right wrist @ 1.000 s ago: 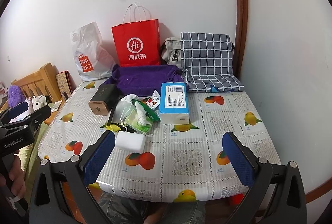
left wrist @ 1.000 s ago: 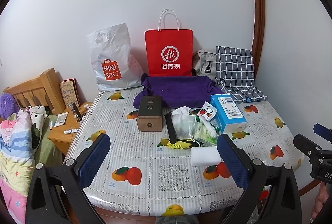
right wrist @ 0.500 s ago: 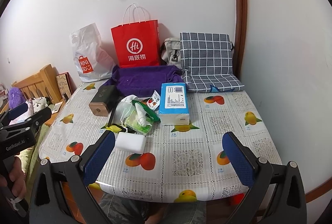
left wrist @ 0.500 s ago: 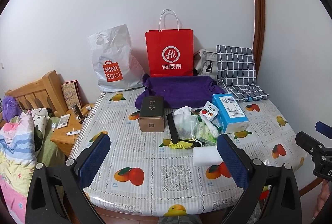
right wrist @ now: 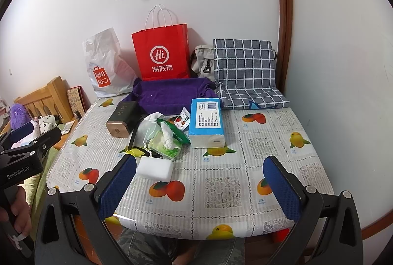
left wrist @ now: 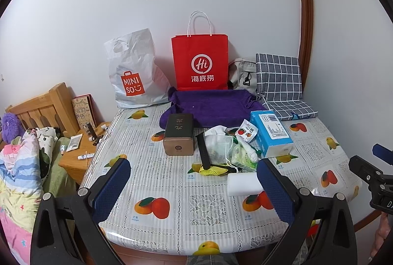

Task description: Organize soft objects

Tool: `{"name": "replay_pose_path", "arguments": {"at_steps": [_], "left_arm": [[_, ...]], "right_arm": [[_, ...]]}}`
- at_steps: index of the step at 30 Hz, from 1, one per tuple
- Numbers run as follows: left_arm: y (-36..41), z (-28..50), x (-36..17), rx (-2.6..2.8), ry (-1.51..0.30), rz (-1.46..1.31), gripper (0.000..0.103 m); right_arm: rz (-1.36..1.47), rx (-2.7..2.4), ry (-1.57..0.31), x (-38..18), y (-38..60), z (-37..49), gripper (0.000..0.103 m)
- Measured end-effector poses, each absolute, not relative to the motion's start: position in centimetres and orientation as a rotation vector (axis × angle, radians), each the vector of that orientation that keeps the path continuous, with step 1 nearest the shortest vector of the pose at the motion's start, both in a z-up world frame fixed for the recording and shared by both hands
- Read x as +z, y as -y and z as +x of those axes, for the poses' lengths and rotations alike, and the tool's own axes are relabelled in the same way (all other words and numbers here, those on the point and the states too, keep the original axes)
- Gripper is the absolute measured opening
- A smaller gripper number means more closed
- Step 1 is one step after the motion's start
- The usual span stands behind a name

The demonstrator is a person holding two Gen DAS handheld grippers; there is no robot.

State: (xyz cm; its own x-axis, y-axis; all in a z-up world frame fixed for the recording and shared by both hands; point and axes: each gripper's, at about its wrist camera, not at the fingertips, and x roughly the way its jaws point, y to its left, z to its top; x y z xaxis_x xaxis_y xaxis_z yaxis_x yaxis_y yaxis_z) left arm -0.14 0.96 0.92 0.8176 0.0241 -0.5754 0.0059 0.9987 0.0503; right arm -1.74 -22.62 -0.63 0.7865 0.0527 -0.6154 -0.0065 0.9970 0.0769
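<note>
Left gripper [left wrist: 194,181]: jaws standing wide apart, holding nothing, hovering over the near edge of the table [left wrist: 172,235]; its blue pads are touching no item. Right gripper [right wrist: 200,181]: jaws likewise spread wide, empty, hovering over the same near edge, with the white sponge block [right wrist: 155,168] lying just beyond its left pad. All places below are being given relative to the blue tissue pack [right wrist: 207,121], which is lying flat near the table's middle. Just left of it: a small red-and-white snack packet [right wrist: 182,119], a green wet-wipe pouch [right wrist: 165,144] with a white rolled item resting on it, and a white mesh drawstring bag [right wrist: 148,128], all crowding together. Further left: a dark tin box [right wrist: 122,118] lying on its side, with a black strip leaning beside it. Behind the tissue pack: a purple folded cloth [right wrist: 169,94]. Behind and right: a grey checked cushion [right wrist: 245,73] leaning against the wall. Along the wall behind: a red paper bag [right wrist: 162,53], a white plastic shopping bag [right wrist: 105,68] and a beige pouch [right wrist: 202,63]; their contents cannot be told.
</note>
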Motion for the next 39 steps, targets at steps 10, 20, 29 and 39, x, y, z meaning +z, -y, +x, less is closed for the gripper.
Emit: {"name": "replay_pose_path", "arguments": {"at_steps": [10, 20, 29, 39], "left_arm": [[-0.9, -0.2, 0.9, 0.009, -0.614, 0.052, 0.103], [-0.8, -0.1, 0.9, 0.011, -0.615, 0.050, 0.103], [-0.8, -0.1, 0.9, 0.012, -0.614, 0.051, 0.103], [-0.6, 0.9, -0.2, -0.001, -0.646, 0.035, 0.103]], "right_arm": [[0.071, 0.034, -0.666, -0.7, 22.5, -1.8, 0.102], [0.070, 0.035, -0.662, -0.7, 22.4, -1.8, 0.102], [0.068, 0.037, -0.659, -0.6, 22.2, -2.0, 0.102], [0.070, 0.054, -0.659, -1.4, 21.8, -1.6, 0.102]]}}
